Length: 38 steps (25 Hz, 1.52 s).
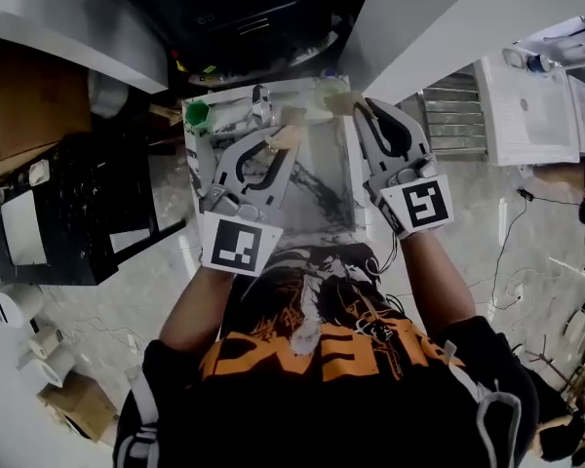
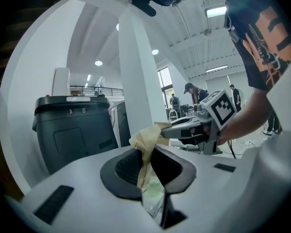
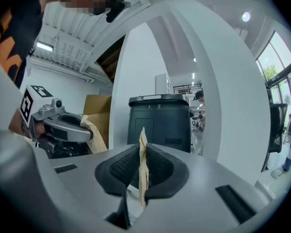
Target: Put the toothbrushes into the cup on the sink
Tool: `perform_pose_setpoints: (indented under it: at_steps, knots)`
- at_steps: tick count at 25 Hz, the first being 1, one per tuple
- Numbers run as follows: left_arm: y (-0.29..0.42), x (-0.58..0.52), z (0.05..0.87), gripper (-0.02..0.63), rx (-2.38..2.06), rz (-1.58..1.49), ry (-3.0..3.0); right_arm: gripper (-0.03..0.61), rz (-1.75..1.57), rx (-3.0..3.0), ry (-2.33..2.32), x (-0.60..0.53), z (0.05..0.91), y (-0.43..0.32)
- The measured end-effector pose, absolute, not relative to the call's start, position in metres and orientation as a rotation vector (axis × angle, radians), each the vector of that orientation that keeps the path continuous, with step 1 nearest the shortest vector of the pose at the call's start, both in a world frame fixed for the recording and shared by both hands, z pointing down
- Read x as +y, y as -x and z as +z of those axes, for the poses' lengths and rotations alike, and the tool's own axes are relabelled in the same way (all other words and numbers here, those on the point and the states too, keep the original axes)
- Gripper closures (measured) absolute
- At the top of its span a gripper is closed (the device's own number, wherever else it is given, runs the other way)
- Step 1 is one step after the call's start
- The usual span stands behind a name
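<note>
Grey marbled sink top (image 1: pixel 322 198) below. A beige paper-backed clear plastic packet (image 2: pixel 144 142) stretches crosswise, with left gripper (image 1: pixel 285 139) and right gripper (image 1: pixel 359 107) each clamped on one end; what looks like the green round cup (image 1: pixel 197 113) sits leftward, nearer the left gripper.

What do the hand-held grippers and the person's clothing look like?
Both the left hand-held gripper and right hand-held gripper are light grey with black ribbed pads, each carrying a white cube with black square markers. Black short-sleeved shirt with orange print.
</note>
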<state>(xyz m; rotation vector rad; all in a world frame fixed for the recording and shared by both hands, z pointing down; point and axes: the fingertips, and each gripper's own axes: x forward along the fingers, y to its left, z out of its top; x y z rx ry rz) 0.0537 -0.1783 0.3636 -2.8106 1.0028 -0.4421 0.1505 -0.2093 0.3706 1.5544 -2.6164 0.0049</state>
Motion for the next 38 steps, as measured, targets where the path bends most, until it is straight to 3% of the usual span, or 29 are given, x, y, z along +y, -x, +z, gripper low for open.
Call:
perform_pose_setpoints:
  at_steps: [17,26,31,38]
  knots:
    - [-0.077,-0.2,0.391,0.543,1.024,-0.537,2.822,0.526,0.22,-2.534,-1.542,-0.274,0.49,-0.171]
    - [-0.066,-0.2,0.396,0.543,1.091,-0.529,2.836,0.521,0.232,-2.527,-1.48,-0.275,0.512,-0.162]
    - [-0.063,-0.199,0.4,0.543,1.109,-0.511,2.847,0.386,0.258,-2.533,-1.43,-0.269,0.52,-0.156]
    - [-0.06,-0.194,0.394,0.543,1.113,-0.47,2.857,0.323,0.188,-2.575,-1.384,-0.256,0.501,-0.149]
